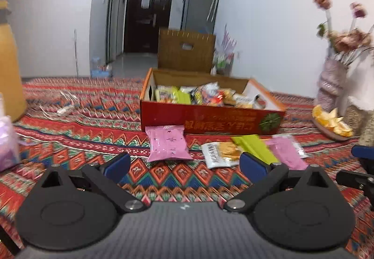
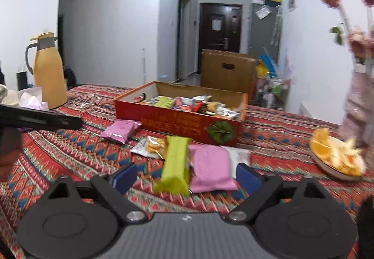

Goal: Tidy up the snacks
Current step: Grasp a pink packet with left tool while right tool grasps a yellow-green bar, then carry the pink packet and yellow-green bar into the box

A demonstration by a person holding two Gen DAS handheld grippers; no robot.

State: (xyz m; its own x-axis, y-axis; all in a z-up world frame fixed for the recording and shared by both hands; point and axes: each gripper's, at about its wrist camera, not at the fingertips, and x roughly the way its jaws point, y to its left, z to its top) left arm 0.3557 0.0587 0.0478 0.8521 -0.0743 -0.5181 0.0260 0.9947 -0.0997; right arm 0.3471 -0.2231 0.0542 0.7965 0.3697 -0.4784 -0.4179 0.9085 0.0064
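Both grippers hang with jaws apart, holding nothing. The right gripper [image 2: 184,177] frames a lime-green foil snack bar [image 2: 174,165], likely its next pick for the red cardboard box [image 2: 187,122] beyond. The left gripper [image 1: 184,163] faces a pink plastic packet [image 1: 167,143].

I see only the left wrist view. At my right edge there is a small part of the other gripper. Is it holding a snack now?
Observer: No. The right gripper is open and grips nothing. The green packet and a pink packet lie on the cloth between its fingers.
Operator: Thank you. At my left edge I see only a yellow shape, cut off. What is it?
Observer: It is a yellow thermos jug with a grey handle and collar. It stands upright on the cloth, next to some crumpled tissue.
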